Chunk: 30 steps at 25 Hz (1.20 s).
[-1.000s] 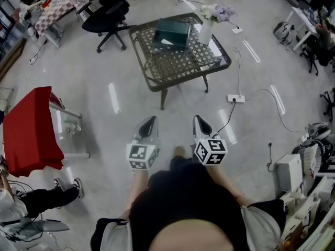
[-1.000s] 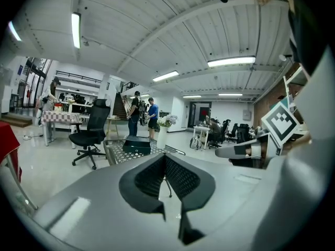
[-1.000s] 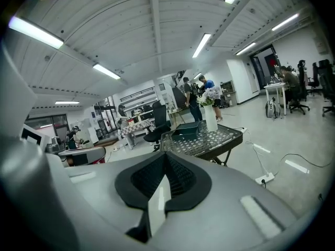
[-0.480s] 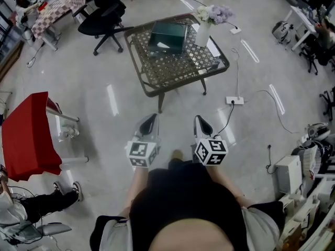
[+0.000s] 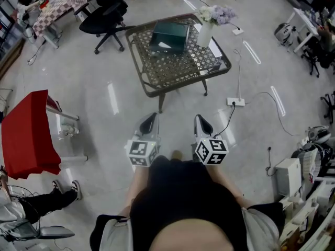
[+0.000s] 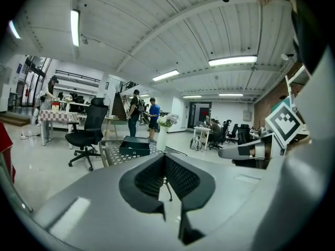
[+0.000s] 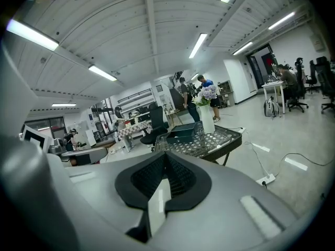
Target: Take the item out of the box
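Note:
A dark green box (image 5: 168,34) lies on the far left part of a metal lattice table (image 5: 178,67), beside a white vase of flowers (image 5: 206,29). Both grippers hover over the floor well short of the table, side by side and pointing at it. My left gripper (image 5: 151,118) is shut with nothing in it, and so is my right gripper (image 5: 199,118). In the left gripper view the box (image 6: 134,146) shows beyond the shut left gripper (image 6: 165,156). In the right gripper view the box (image 7: 181,135) and the vase (image 7: 207,118) stand past the shut right gripper (image 7: 166,155).
A black office chair (image 5: 107,9) stands left of the table. A red-draped stand (image 5: 26,135) is at the left, with a person's legs (image 5: 49,197) below it. A power strip (image 5: 235,101) and cable lie on the floor to the right. Equipment clutters the right edge.
The table and box have slid slightly left in the head view as I move across the floor. Both grippers keep the same shut pose side by side.

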Each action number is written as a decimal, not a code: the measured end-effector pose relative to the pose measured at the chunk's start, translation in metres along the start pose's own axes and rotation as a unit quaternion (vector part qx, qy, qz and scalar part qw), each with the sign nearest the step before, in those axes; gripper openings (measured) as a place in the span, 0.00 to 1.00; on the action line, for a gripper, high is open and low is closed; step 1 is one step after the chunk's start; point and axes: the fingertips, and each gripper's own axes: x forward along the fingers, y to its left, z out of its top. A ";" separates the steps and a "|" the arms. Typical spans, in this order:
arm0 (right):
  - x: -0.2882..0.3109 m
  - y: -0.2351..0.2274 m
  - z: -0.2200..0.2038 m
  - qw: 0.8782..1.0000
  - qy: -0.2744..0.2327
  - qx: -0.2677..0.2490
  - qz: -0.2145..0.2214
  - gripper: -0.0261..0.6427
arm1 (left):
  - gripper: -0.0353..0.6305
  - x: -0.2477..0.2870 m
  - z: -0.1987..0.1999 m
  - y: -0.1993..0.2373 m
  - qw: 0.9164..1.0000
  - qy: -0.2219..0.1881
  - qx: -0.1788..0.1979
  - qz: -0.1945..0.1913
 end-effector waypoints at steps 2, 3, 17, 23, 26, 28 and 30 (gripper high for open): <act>0.000 -0.001 -0.001 1.000 -0.001 0.001 -0.001 0.04 | 0.07 0.000 -0.001 -0.001 1.000 -0.001 0.001 -0.002; 0.000 -0.001 -0.001 1.000 -0.001 0.002 -0.003 0.04 | 0.07 0.000 -0.002 -0.001 1.000 0.001 0.001 -0.002; -0.002 0.010 -0.016 1.000 0.024 -0.003 0.009 0.04 | 0.07 -0.020 -0.016 0.004 0.999 0.014 -0.018 0.023; 0.001 0.011 -0.021 0.999 0.036 0.000 0.015 0.04 | 0.07 -0.021 -0.021 0.005 0.999 0.020 -0.025 0.031; 0.005 0.010 -0.019 0.999 0.037 0.002 0.015 0.04 | 0.07 -0.017 -0.020 0.007 0.999 0.022 -0.024 0.029; 0.008 0.009 -0.019 0.999 0.037 0.003 0.014 0.04 | 0.07 -0.013 -0.019 0.008 0.999 0.023 -0.026 0.027; 0.013 0.007 -0.017 0.999 0.037 0.003 0.013 0.04 | 0.07 -0.007 -0.017 0.010 0.999 0.023 -0.028 0.024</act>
